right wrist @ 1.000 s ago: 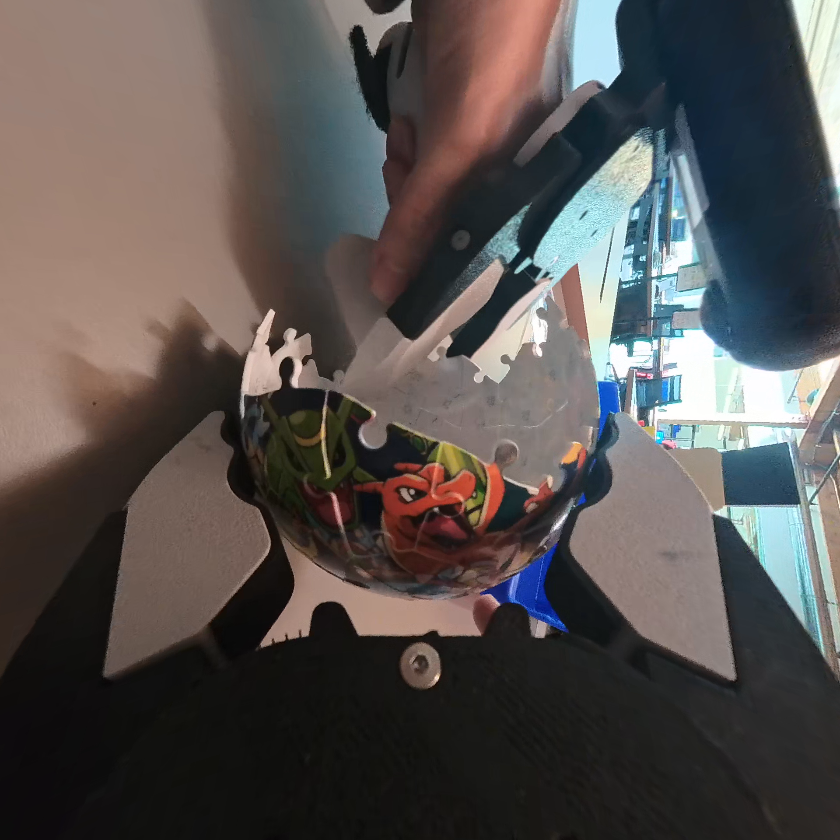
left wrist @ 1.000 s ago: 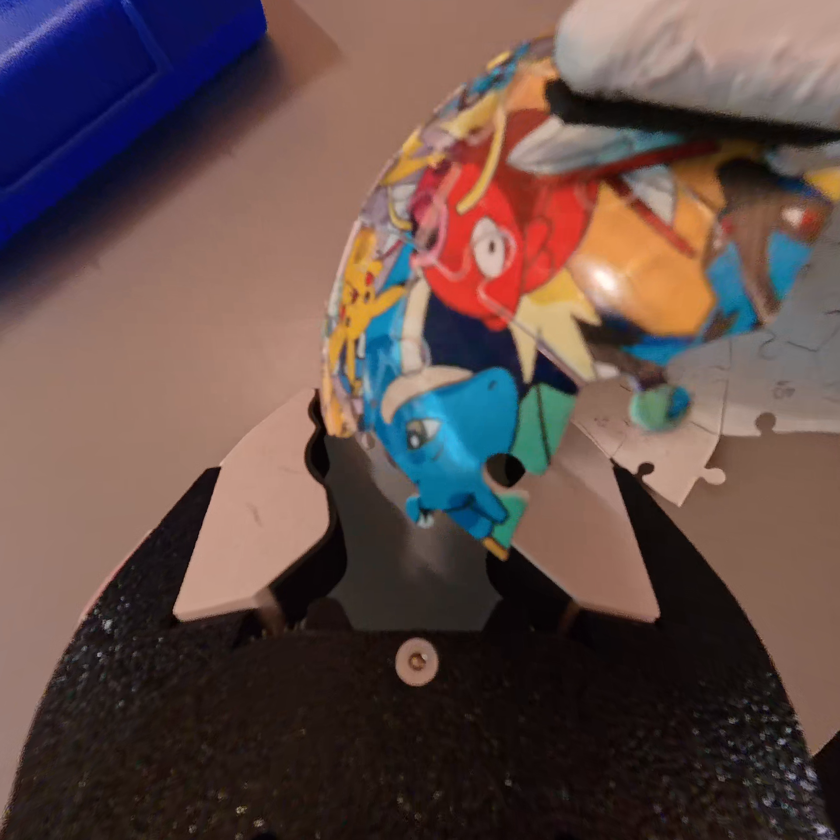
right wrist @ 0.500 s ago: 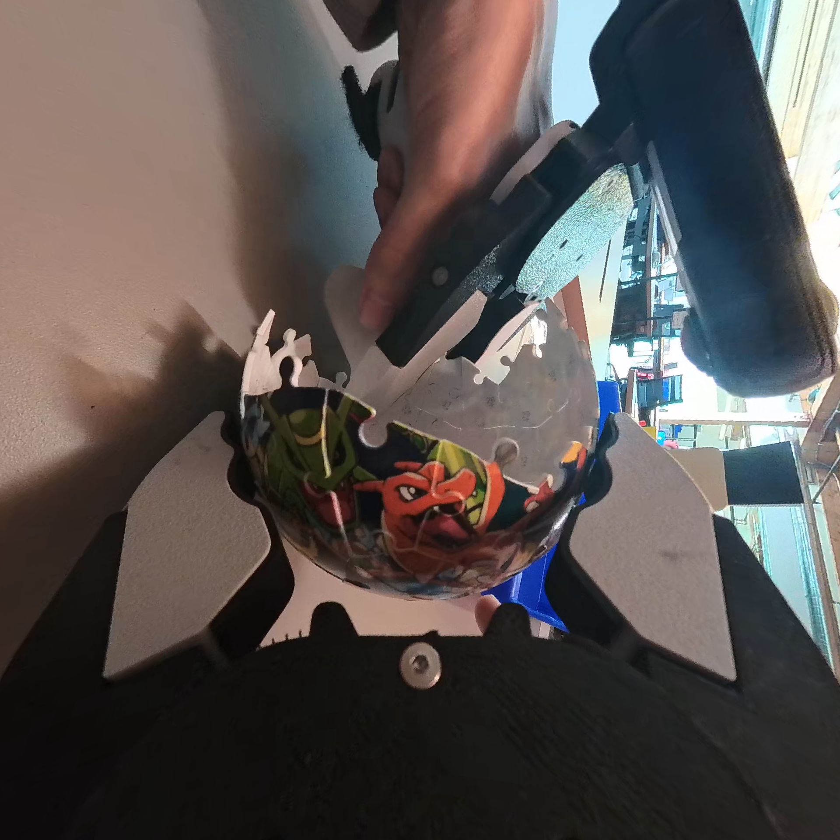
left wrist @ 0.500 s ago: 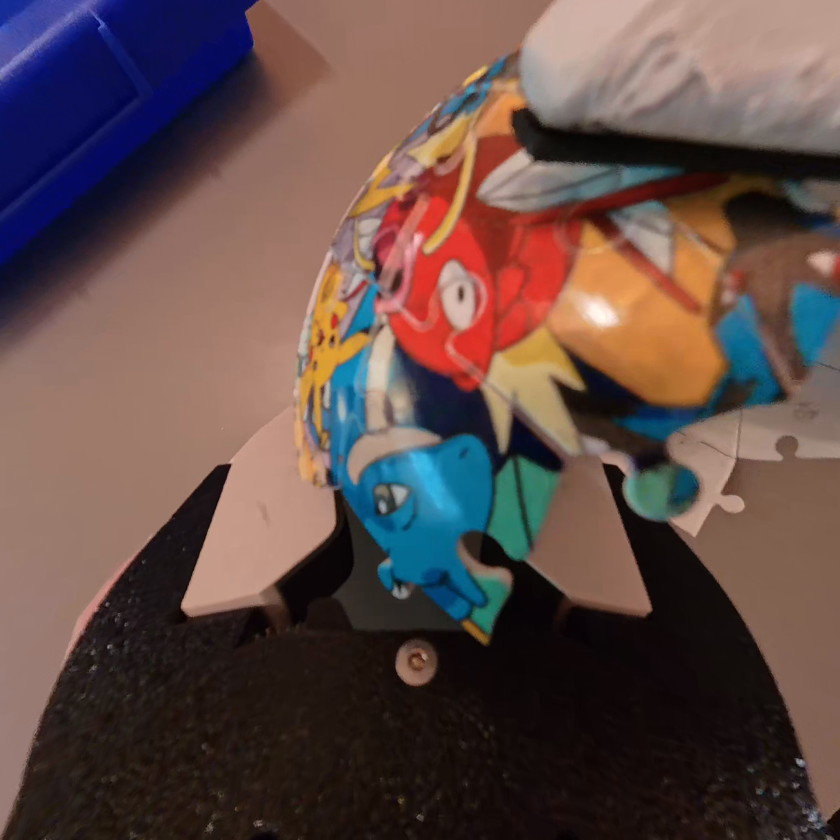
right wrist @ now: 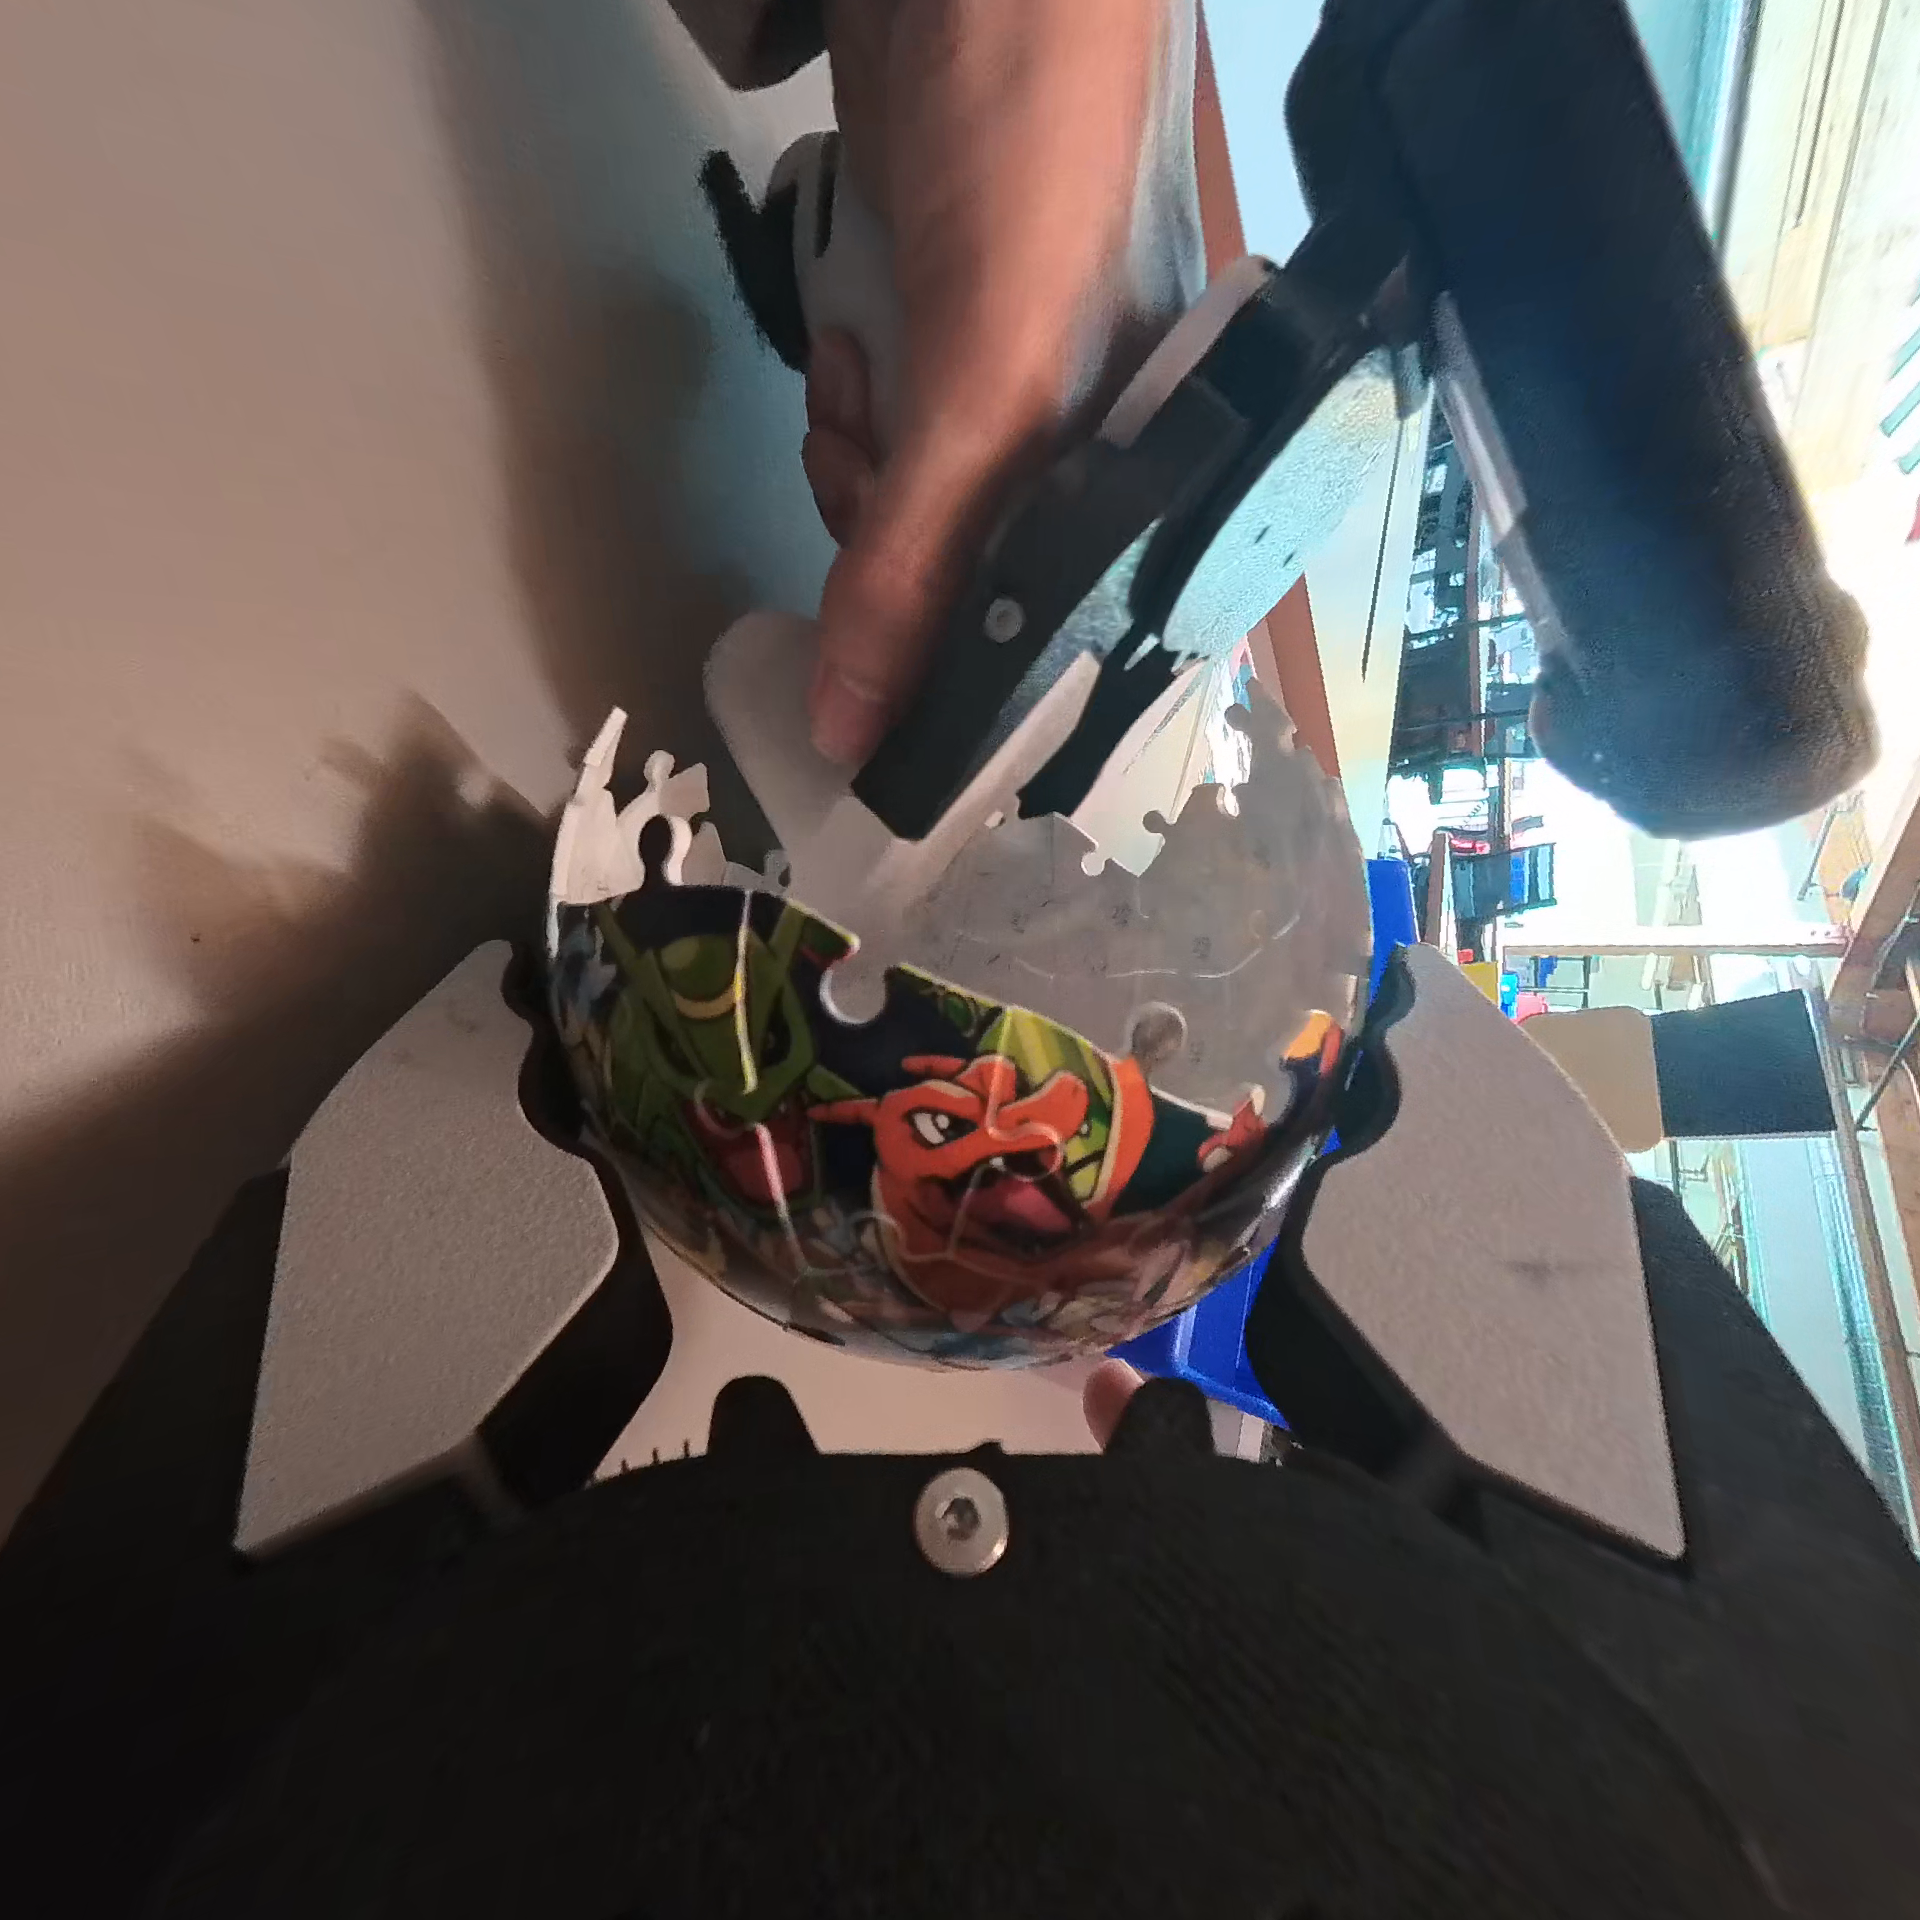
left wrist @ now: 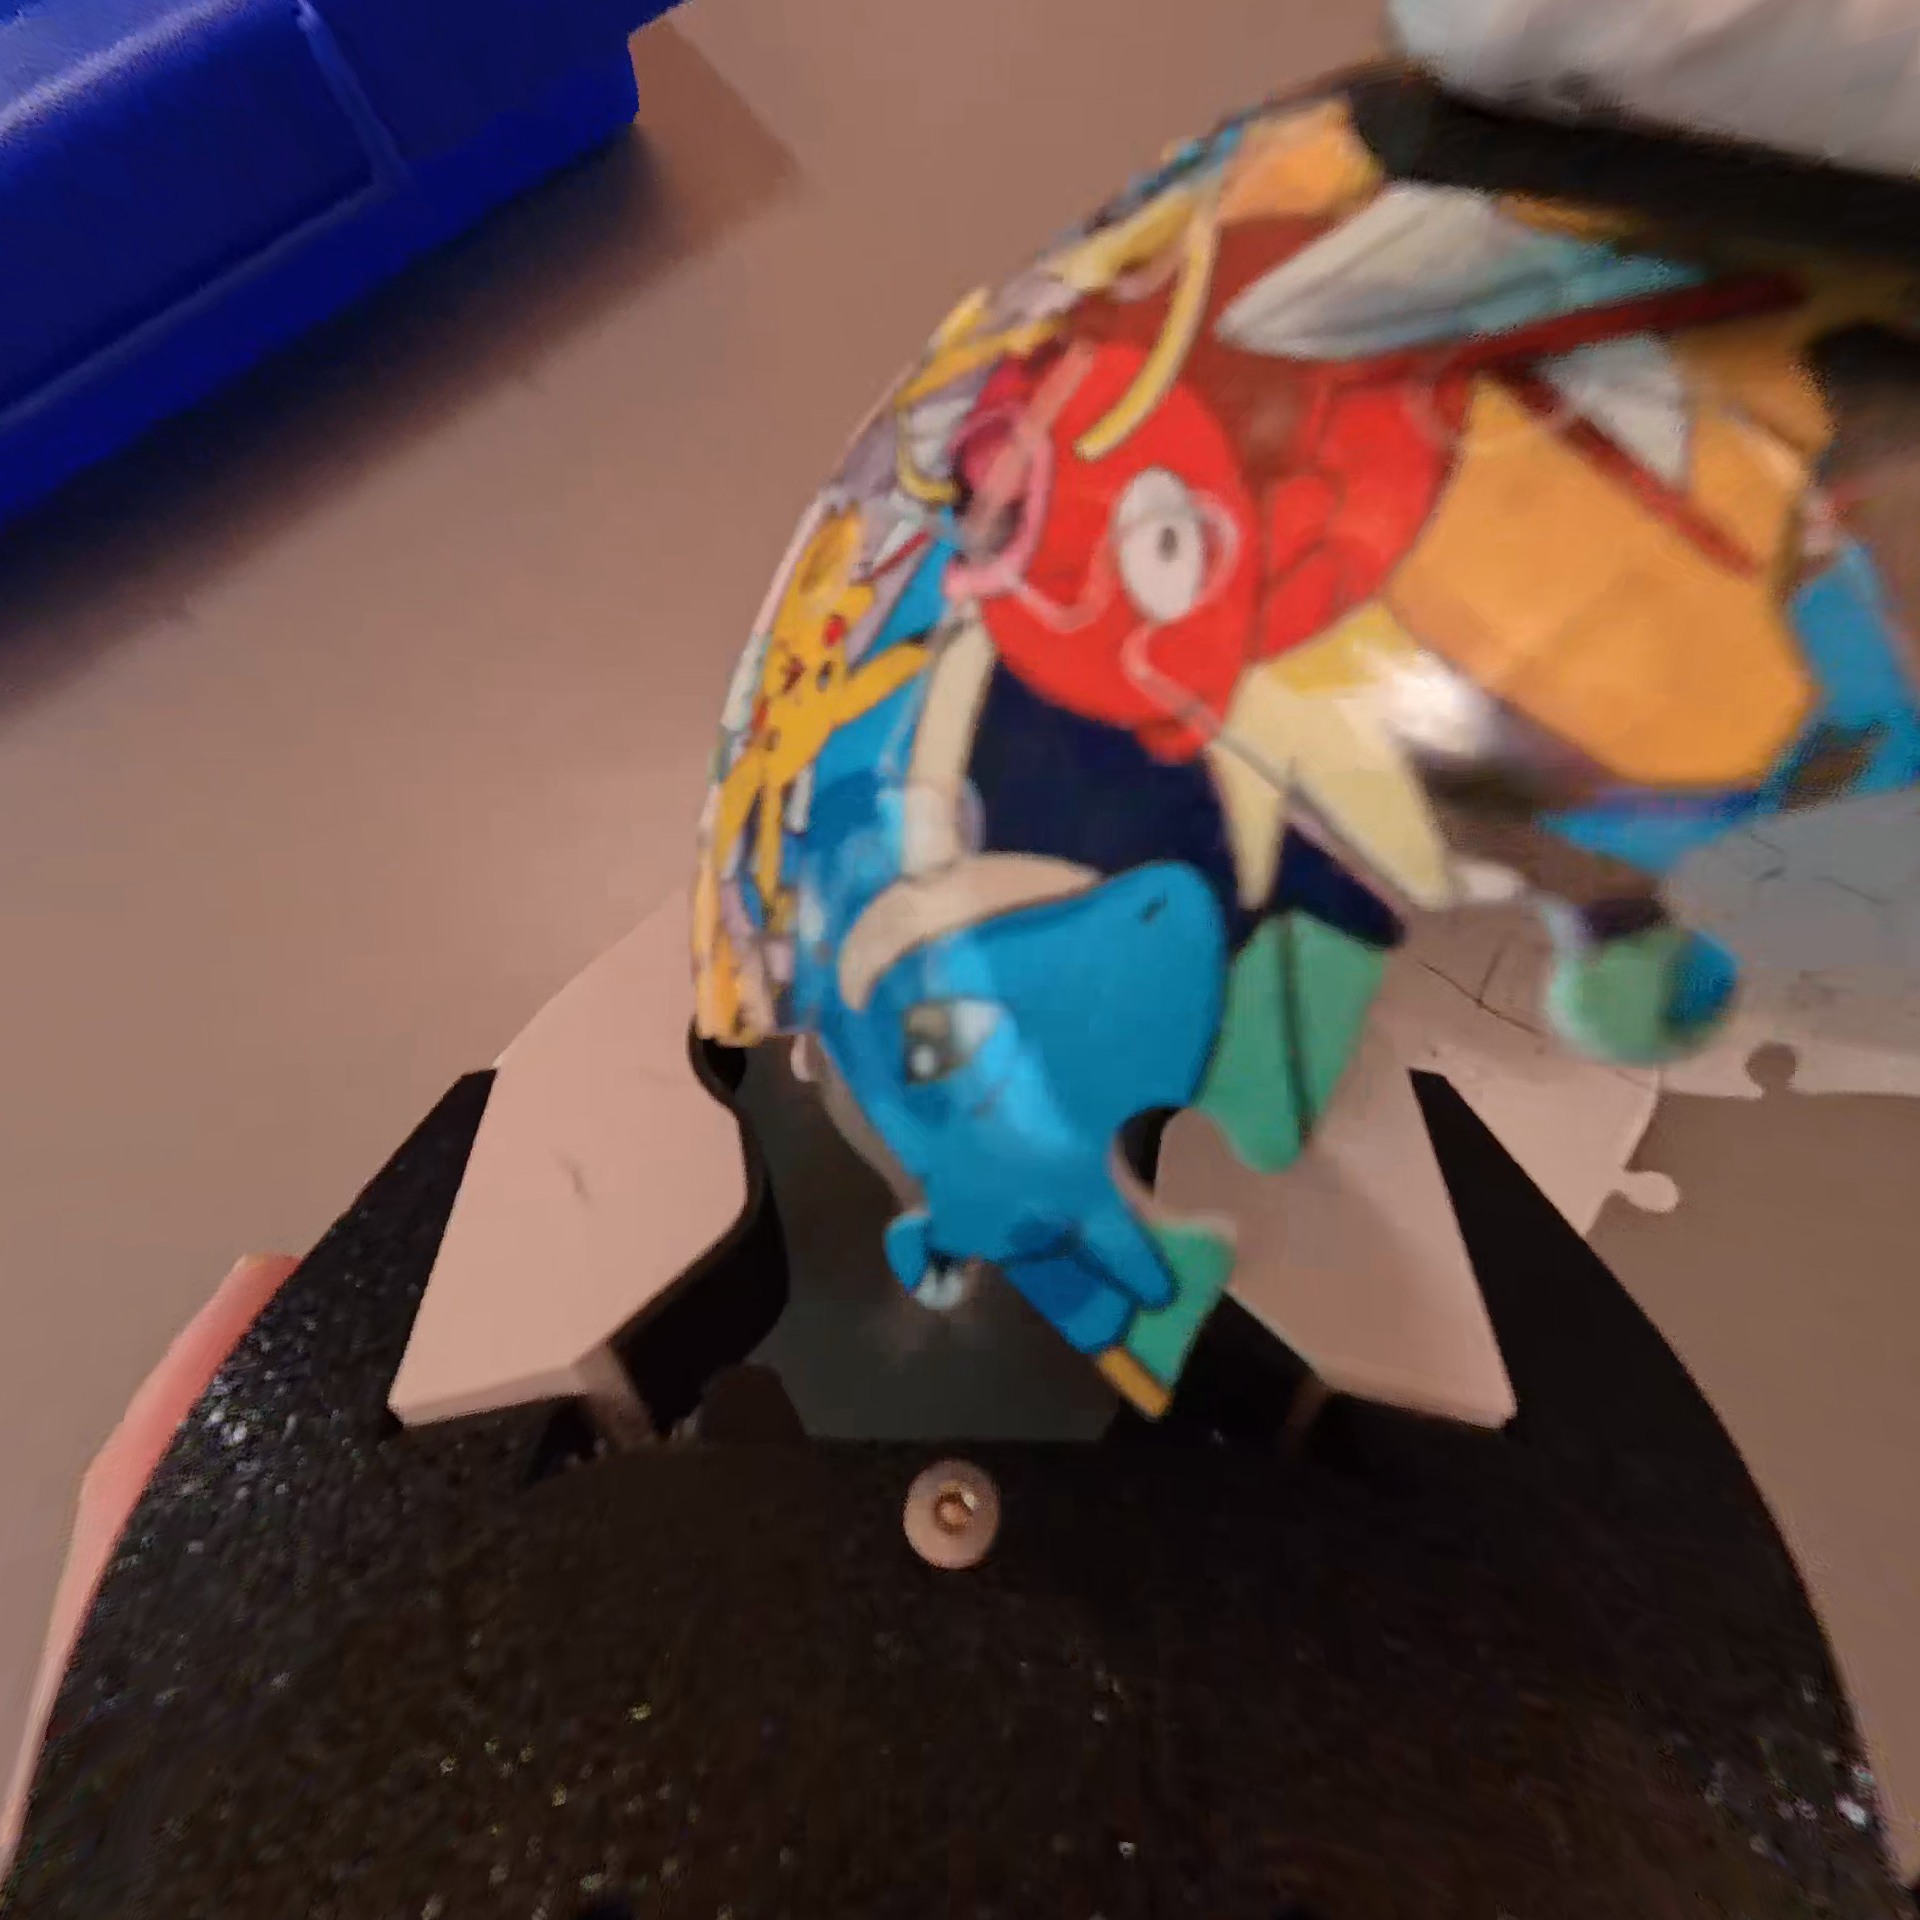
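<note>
Shell: half-round jigsaw shell, cartoon print outside, plain white inside, rim jagged with open tabs. It is held up off the table, open side turned away from the right wrist camera.

Right gripper: right gripper has its fingers spread wide across the shell's full width, one pad against each flank. A firm hold; nothing else supports the shell.

Left gripper: left gripper is at the shell's far rim. Its fingers are partly open, with the blue-printed edge piece hanging down between them. The right wrist view shows the finger tips at the rim line. I cannot tell whether they pinch the piece or merely straddle it; the left view is blurred with motion.

Change: half a second back, the blue piece reached deeper into the left gap, nearly to the screw. Now it sits a little shallower. The gap between the left fingers looks about the same. The right grasp looks the same across all frames.

Reading: probably the left gripper is working back and forth at the rim, not yet settled.

Hand: a hand grips the left tool, thumb down near the fingers.

Around: blue bin on the table, well apart from the shell. The bin's corner also shows below the shell in the right view.
</note>
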